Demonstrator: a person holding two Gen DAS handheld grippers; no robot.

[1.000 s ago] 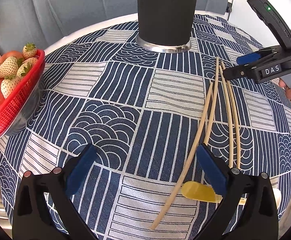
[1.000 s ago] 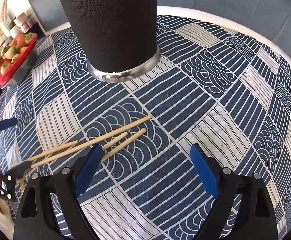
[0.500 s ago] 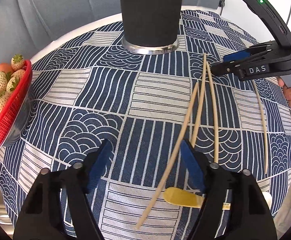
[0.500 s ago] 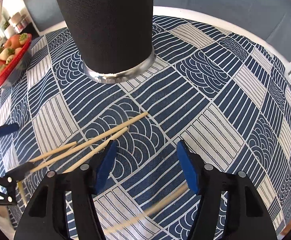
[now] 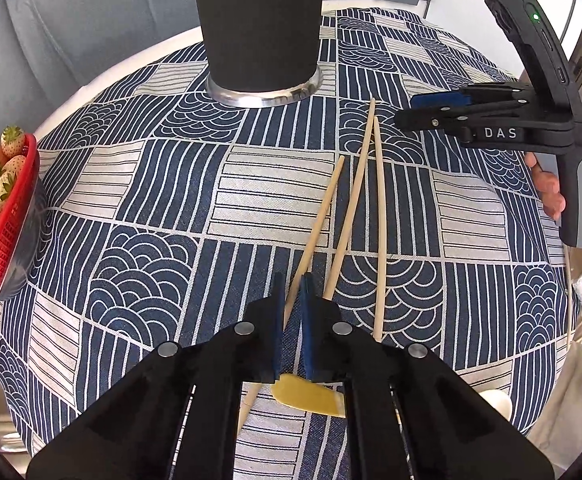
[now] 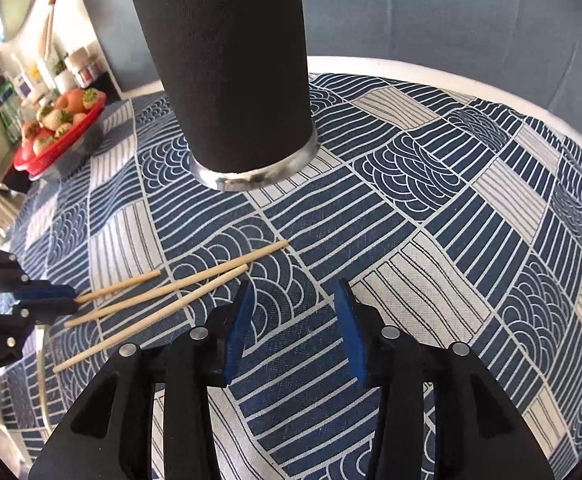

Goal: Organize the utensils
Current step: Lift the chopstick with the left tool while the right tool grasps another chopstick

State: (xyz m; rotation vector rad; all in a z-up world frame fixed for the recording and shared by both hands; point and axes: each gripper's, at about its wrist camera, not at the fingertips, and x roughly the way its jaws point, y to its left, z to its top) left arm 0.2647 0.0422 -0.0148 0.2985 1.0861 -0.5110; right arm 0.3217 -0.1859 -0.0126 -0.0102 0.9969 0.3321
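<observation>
bamboo chopsticks lie loose on the blue-and-white patterned tablecloth (image 5: 163,184), in front of a tall black holder (image 5: 259,20) with a shiny metal base. the left gripper (image 5: 291,292) points steeply down at the cloth and its blue pads have just been closing; they now pinch the leftmost chopstick (image 5: 323,208) near its lower half, the stick running up and to the right from between them and its near end poking out below the gripper body. two more chopsticks lie just to the right of it: a long chopstick (image 5: 353,196) whose lower end sits just beside the right pad, and a straighter chopstick (image 5: 379,240) close beside that, their far tips almost meeting near the holder. a yellow flat piece (image 5: 307,398) lies on the cloth under the left gripper, what it is cannot be told.

from the right wrist view, the right gripper (image 6: 295,320) hangs over bare cloth with its fingers partly apart and nothing between them; its opening narrowed earlier in the last second. in the left wrist view a hand (image 5: 551,192) holds that gripper by its handle, with a thin stick (image 5: 567,304) showing below the hand at the picture's edge. whether the hand touches it cannot be told. a red basket (image 5: 3,264) of strawberries sits at the table's left edge, well apart from the chopsticks
</observation>
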